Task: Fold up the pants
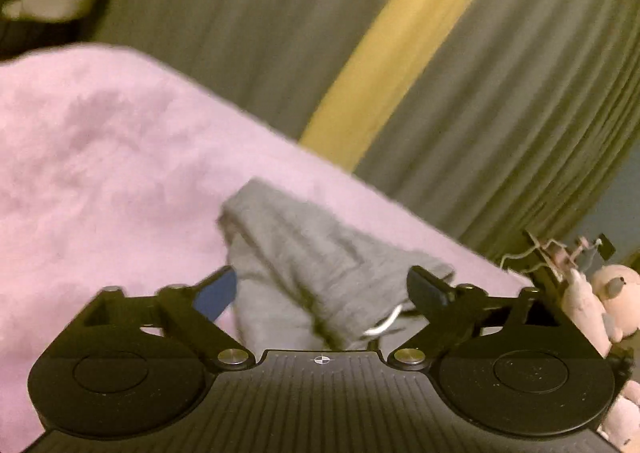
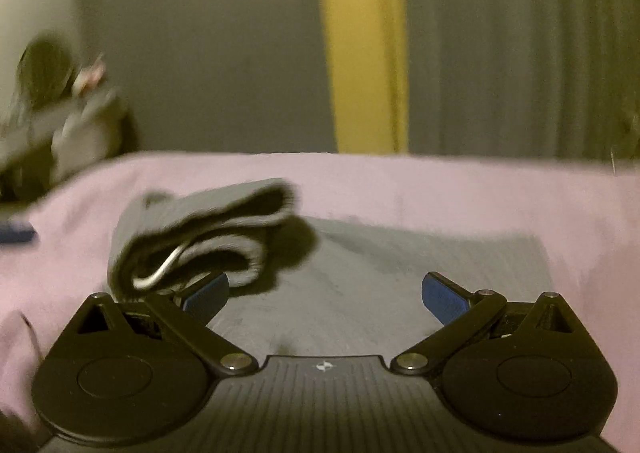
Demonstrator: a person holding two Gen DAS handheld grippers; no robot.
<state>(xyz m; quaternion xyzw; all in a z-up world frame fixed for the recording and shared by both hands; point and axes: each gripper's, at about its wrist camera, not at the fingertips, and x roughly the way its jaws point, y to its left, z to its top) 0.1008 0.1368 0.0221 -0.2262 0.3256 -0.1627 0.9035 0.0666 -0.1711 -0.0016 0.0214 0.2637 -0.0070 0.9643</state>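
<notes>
Grey pants (image 1: 304, 253) lie bunched on a pink fuzzy blanket (image 1: 100, 157). In the left wrist view my left gripper (image 1: 324, 291) stands open, its fingers either side of the bunched cloth without pressing on it. A white drawstring (image 1: 384, 323) shows near the right finger. In the right wrist view the pants (image 2: 380, 273) spread flat on the blanket (image 2: 460, 189). A folded waistband part (image 2: 208, 221) with the drawstring loop (image 2: 160, 269) rises at the left. My right gripper (image 2: 325, 297) is open, and the fold sits just beyond its left finger (image 2: 206, 295).
A grey curtain (image 1: 248, 13) with a yellow stripe (image 1: 404, 45) hangs behind the bed. A pale pink plush toy (image 1: 612, 293) lies at the bed's right edge. Blurred white and grey items (image 2: 80, 121) sit beyond the left end. A small dark blue thing (image 2: 16, 233) is at the left edge.
</notes>
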